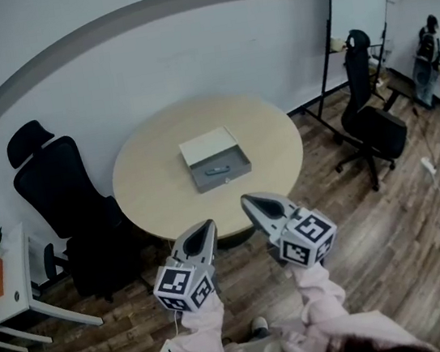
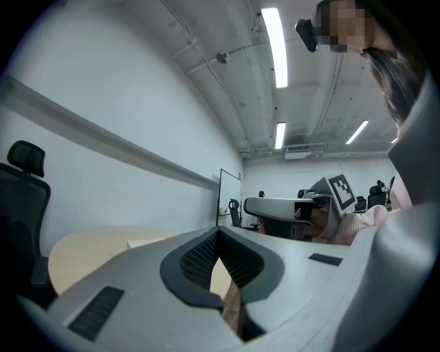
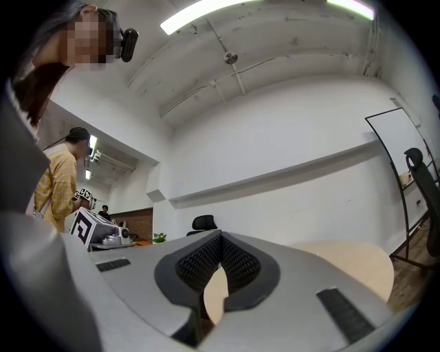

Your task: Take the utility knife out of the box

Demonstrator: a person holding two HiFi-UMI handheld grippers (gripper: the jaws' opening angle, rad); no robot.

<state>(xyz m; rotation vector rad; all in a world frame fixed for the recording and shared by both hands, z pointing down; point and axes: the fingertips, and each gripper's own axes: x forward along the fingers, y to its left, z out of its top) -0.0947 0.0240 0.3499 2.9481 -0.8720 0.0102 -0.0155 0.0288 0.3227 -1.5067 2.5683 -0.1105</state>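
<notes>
- Our grey left tongs (image 1: 206, 229) and right tongs (image 1: 250, 202), low in frame, are both pressed together, empty.
- We see the dark utility knife (image 1: 217, 170) inside the open grey box (image 1: 229, 180), centre, on the round beige worktop (image 1: 147, 182).

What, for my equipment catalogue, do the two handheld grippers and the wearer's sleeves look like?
The left gripper and right gripper match: smooth grey shells tapering to pointed jaws, lined with black ribbed pads. Each carries a white cube printed with black square markers. The person wears pale pink sleeves.
</notes>
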